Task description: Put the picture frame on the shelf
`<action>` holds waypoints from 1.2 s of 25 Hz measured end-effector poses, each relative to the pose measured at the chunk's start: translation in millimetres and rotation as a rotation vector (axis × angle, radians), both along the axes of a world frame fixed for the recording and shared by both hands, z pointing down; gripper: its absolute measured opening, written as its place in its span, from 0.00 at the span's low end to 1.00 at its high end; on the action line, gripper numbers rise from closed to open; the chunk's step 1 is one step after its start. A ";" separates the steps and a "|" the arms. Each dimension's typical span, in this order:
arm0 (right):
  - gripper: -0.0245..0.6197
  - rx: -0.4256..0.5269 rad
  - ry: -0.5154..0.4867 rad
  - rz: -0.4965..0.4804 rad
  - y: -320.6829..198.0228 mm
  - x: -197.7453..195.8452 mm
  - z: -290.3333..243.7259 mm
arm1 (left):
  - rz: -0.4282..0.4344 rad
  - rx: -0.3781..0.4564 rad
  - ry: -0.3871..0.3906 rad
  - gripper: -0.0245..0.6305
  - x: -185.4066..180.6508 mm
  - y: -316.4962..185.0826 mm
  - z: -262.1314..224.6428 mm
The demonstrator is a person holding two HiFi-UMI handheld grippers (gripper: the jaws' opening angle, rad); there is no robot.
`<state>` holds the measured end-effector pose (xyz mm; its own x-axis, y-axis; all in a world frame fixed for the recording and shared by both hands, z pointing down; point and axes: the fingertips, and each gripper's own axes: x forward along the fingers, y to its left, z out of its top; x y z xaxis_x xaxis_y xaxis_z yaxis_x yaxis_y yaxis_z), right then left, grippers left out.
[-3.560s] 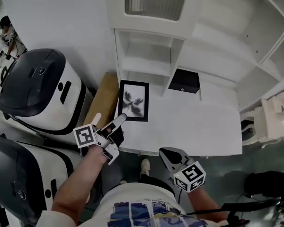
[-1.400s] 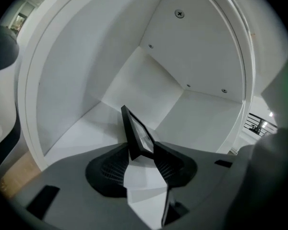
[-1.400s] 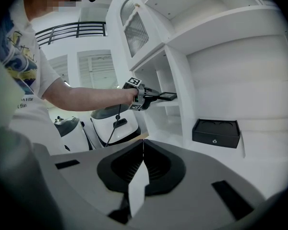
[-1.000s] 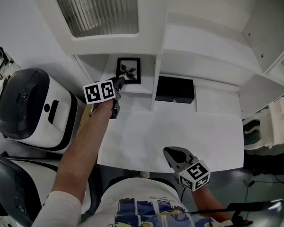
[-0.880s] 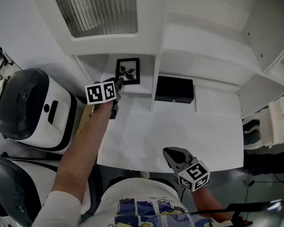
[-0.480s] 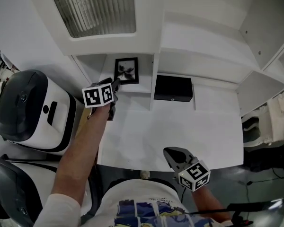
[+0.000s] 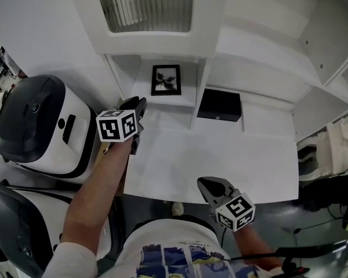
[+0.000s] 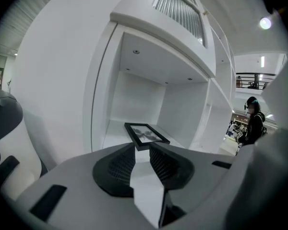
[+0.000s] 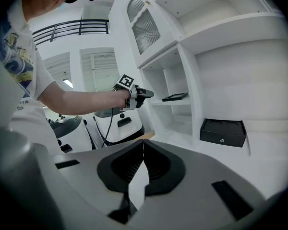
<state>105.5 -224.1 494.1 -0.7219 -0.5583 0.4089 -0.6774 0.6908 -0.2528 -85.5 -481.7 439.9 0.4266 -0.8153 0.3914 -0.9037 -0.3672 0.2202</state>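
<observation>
The black picture frame [image 7: 166,80] lies flat on the low shelf [image 7: 151,100] of the white cabinet, and it also shows as a dark slab in the right gripper view [image 9: 174,97]. My left gripper [image 7: 140,103] hovers just in front of that shelf, apart from the frame. In the left gripper view its jaws [image 8: 142,147] are closing with a narrow gap and nothing between them; the frame [image 8: 146,134] rests beyond the tips. My right gripper [image 7: 204,183] stays low over the tabletop's front edge, shut and empty [image 9: 143,143].
A black box [image 7: 219,105] sits in the compartment to the right of the frame's shelf. A ribbed-glass cabinet door [image 7: 148,4] hangs above. Two large white-and-black machines [image 7: 35,120] stand left of the white tabletop [image 7: 220,155].
The frame, on the tabletop in the oldest frame, now rests on the shelf. Over the last second my left gripper drew back from the shelf. The right gripper has hardly moved.
</observation>
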 end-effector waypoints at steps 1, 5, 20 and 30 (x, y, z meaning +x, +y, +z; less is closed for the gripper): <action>0.08 0.002 0.003 -0.003 2.8 -4.6 -0.9 | 0.006 0.002 -0.001 0.19 -3.6 8.0 -0.6; 0.08 0.010 0.008 -0.017 14.7 -23.4 -4.4 | 0.030 0.000 0.003 0.13 -18.6 41.3 -0.7; 0.08 0.048 0.042 -0.027 62.7 -81.3 -17.5 | 0.160 0.034 0.035 0.06 -57.7 179.3 -11.1; 0.08 0.066 0.066 -0.017 105.7 -116.9 -22.8 | 0.287 0.054 0.054 0.06 -70.4 280.4 -14.3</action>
<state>-11.4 -118.4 471.3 -0.7042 -0.5736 0.4185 -0.6792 0.7159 -0.1616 -155.8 -201.3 425.6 0.6621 -0.6771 0.3213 -0.7485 -0.6188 0.2383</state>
